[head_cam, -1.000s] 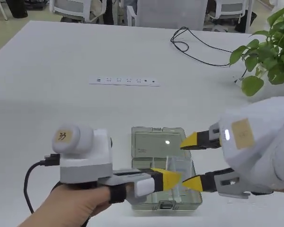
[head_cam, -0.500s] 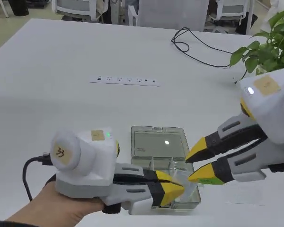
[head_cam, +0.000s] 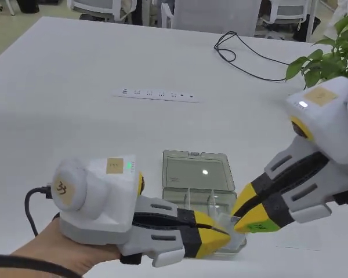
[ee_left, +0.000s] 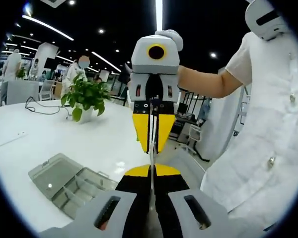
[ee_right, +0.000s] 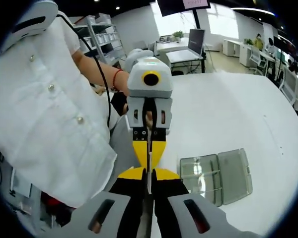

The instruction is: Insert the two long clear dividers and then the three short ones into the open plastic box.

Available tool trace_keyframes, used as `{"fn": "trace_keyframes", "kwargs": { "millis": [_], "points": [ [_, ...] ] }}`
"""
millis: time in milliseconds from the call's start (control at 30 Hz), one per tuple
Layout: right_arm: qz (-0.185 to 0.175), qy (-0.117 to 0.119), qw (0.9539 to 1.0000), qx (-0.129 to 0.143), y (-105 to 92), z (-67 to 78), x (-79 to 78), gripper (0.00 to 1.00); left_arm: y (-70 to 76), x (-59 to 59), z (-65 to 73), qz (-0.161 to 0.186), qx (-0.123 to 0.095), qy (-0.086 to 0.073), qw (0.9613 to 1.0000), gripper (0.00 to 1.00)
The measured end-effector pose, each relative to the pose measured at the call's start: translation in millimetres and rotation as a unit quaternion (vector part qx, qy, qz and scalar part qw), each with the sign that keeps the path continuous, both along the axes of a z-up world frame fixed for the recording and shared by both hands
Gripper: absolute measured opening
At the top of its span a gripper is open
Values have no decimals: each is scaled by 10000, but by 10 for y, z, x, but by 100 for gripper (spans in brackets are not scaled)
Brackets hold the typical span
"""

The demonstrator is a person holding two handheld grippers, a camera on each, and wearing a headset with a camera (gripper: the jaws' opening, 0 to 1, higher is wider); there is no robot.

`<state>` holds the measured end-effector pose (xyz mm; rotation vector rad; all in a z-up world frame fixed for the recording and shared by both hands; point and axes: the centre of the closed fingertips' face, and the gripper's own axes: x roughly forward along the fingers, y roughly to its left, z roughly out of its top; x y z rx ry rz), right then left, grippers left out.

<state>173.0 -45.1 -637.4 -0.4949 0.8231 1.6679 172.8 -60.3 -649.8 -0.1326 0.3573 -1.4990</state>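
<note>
Two grippers meet tip to tip over the near right corner of the open, smoky-clear plastic box (head_cam: 197, 172) on the white table (head_cam: 75, 69). We see the left gripper (head_cam: 219, 236) and the right gripper (head_cam: 239, 218) both pinched narrow on one thin clear plastic divider (ee_left: 151, 159), just above the box.

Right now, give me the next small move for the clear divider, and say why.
Probably lower the clear divider straight down into the open plastic box. The left hand-held gripper and the right hand-held gripper are both shut on it, just above the box's near right part, and two long dividers already stand inside.
</note>
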Motion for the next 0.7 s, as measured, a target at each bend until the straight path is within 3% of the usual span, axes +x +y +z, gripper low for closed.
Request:
{"fn": "trace_keyframes", "kwargs": {
  "millis": [167, 700],
  "points": [
    [60, 40, 10000, -32, 5, -16, -18, 3, -4, -21, 36, -36, -78, -23, 10000, 0],
    [164, 39, 9999, -35, 17, -36, -54, 3, 10, -47, 17, -73, -1, -214, 9997, 0]
  ]
}}
